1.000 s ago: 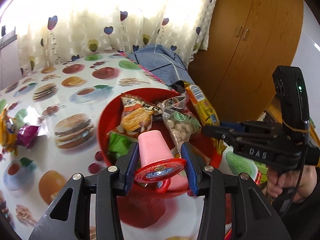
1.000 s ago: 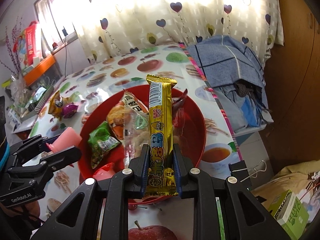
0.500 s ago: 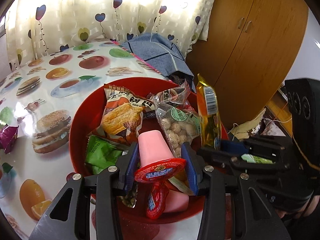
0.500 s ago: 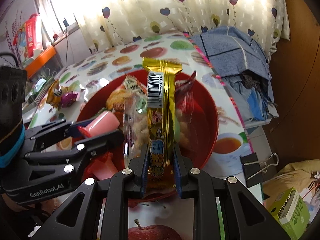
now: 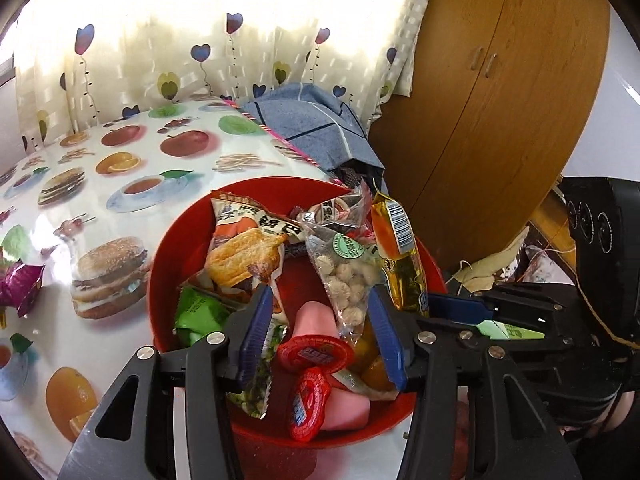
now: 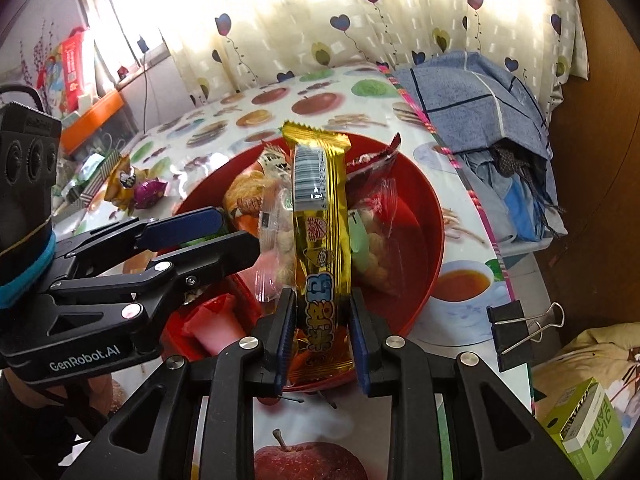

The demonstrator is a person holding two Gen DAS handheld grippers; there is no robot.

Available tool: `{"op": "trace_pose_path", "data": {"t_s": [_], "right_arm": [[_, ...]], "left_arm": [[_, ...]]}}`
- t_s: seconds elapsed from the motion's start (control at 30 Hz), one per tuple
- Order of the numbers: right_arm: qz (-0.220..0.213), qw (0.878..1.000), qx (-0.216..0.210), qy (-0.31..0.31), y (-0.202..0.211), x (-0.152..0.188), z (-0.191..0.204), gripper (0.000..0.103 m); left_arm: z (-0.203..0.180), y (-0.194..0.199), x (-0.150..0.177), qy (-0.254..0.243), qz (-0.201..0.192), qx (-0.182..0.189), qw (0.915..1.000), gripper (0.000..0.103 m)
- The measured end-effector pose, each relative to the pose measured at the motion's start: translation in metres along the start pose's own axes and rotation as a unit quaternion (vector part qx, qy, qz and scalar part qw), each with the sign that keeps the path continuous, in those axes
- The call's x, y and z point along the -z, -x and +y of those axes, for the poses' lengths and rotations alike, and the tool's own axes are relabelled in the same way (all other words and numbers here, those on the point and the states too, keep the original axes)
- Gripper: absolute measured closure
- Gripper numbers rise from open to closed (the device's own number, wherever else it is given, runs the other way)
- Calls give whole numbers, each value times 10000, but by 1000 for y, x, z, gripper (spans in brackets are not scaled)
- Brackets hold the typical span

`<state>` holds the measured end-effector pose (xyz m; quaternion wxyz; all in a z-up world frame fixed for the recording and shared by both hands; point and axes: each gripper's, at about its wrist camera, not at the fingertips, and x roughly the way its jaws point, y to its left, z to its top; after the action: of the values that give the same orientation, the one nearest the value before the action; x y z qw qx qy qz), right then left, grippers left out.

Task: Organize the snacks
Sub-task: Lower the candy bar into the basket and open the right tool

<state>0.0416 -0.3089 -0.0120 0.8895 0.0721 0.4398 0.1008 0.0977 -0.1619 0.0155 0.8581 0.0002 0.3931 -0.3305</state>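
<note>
A red bowl (image 5: 168, 240) on the table holds several snack packs and two pink jelly cups. My left gripper (image 5: 318, 338) is open over the bowl; the pink jelly cup (image 5: 316, 338) lies below its fingers, among the snacks. My right gripper (image 6: 322, 336) has opened slightly around a gold wrapped bar (image 6: 320, 216) that stands upright over the bowl (image 6: 424, 220); the pads look barely apart from it. The bar also shows in the left wrist view (image 5: 400, 256). The left gripper shows in the right wrist view (image 6: 224, 232).
Purple and gold wrapped snacks (image 6: 136, 184) lie on the fruit-print tablecloth (image 5: 80, 216) left of the bowl. A blue cloth (image 6: 480, 108) hangs off the table's right edge. A binder clip (image 6: 516, 328) and a green box (image 6: 588, 432) are at right.
My left gripper has opened and let the pink jelly cup drop into the bowl. My right gripper has moved in over the bowl with the gold bar and its jaws have loosened.
</note>
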Motion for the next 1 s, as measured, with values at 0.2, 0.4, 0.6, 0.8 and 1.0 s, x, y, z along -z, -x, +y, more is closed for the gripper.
{"op": "trace_pose_path", "data": {"t_s": [0.2,0.4,0.6,0.8,1.0], "right_arm": [[-9,9999,-50,93,-3,1,4,82],[40,9991,-267,330,-6,4,21,82],[109,9974,-420,578,-8,4,35,81],[-207,9968,-521,568,4,-1,38,81],[36,9985,-310,452,-4,-1,27,81]], "left_arm": [[16,8,7,261,15,-104,9996,52],[32,10,15,461,36,-252,9986,52],[43,19,17,571,-79,-369,9977,52],[48,26,16,634,-220,-606,9959,52],[60,18,19,807,-54,-866,9929,52]]}}
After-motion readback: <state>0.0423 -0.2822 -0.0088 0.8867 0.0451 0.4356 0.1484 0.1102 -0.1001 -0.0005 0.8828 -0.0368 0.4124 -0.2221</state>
